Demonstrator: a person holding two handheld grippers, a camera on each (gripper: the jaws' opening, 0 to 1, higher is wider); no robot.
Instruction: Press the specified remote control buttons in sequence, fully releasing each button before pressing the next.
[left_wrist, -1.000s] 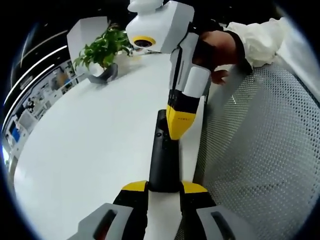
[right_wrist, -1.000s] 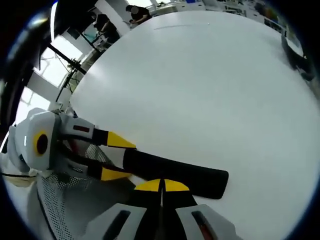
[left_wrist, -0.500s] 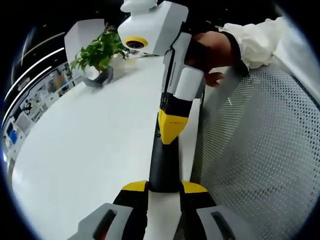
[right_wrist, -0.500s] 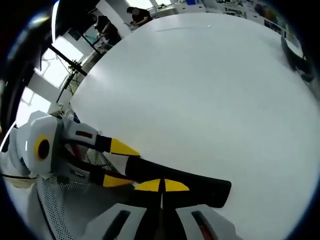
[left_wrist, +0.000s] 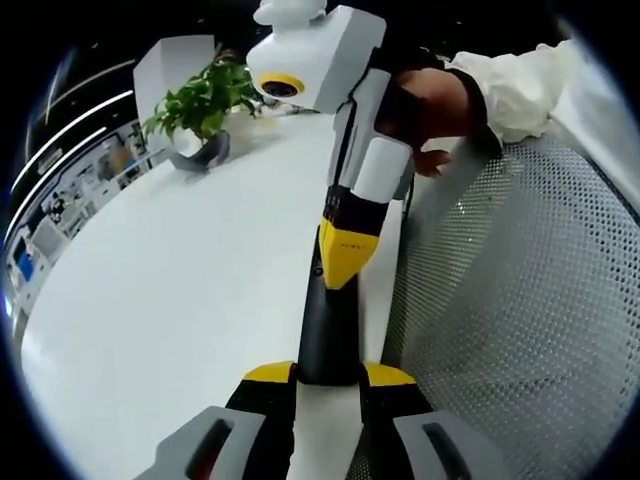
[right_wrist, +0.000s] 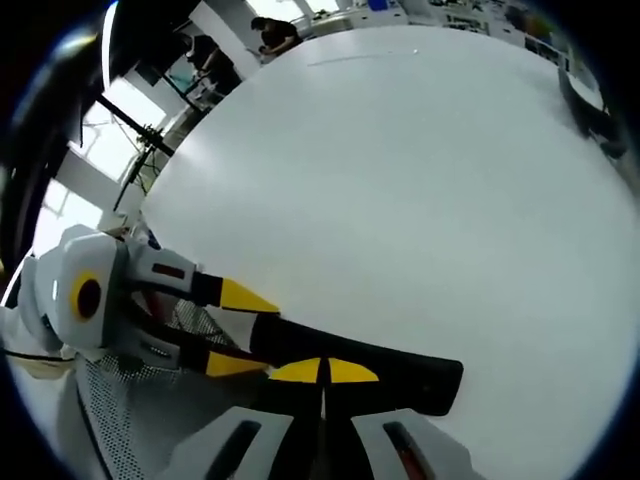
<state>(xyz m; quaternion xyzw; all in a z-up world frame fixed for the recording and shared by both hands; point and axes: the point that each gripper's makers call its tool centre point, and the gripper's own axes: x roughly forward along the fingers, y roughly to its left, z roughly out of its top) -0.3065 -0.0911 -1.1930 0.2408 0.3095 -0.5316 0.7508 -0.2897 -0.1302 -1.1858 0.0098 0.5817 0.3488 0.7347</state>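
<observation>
A: The table (right_wrist: 420, 170) is broad, white and bare across most of its top, with office desks and a person far off beyond its far edge. In the left gripper view a potted plant (left_wrist: 200, 105) stands well away near the far side.

B: And the near edge?

A: The remote (left_wrist: 327, 325) lies right along it. Just past that edge is a grey mesh panel (left_wrist: 520, 320) (it may be a chair back, I cannot tell). So there is plenty of open room on the table side and almost none on the mesh side.

B: How does the remote look?

A: Long, slim, black, lying flat. Its buttons are too small to make out, and the middle of it is covered.

B: Covered by what?

A: The right gripper (left_wrist: 343, 262), held by a hand (left_wrist: 430, 105) in a white sleeve. Its yellow tips are closed together and press down on the remote's top face; in the right gripper view the two tips (right_wrist: 322, 372) meet over the black body (right_wrist: 400, 370).

B: The left gripper?

A: The left gripper (left_wrist: 329, 375) is clamped on the remote's near end, one yellow tip on each side; seen from the right gripper view (right_wrist: 242, 328), both jaws bracket that end.
</observation>
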